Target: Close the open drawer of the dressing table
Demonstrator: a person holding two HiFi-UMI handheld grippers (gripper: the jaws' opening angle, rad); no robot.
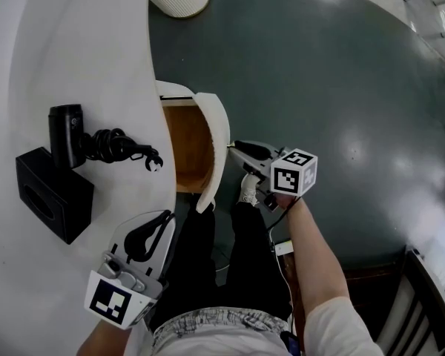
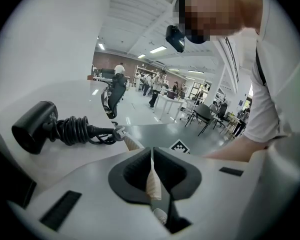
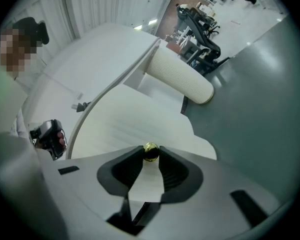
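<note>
One drawer open, right claw on its knob.

Head view: the drawer [image 1: 189,148] stands pulled out of the white desk [image 1: 81,50] toward 3 o'clock, its wooden inside showing and its curved white front [image 1: 216,136] well off the desk edge. The right claw [image 1: 236,148] meets that front from 3 o'clock; in its own view the jaws are clamped on the small gold knob [image 3: 150,153]. The left claw [image 1: 165,219] hangs at 7 o'clock over the desk, jaws together, nothing between them. A black hair dryer [image 1: 65,133] and a black box [image 1: 52,191] lie at 9 o'clock of the drawer, clear of its path. Step in hand, as I judge it: knob gripped, closing push due. The next move calls for a straight, level push toward 9 o'clock until the front meets the desk, then letting go.
</note>
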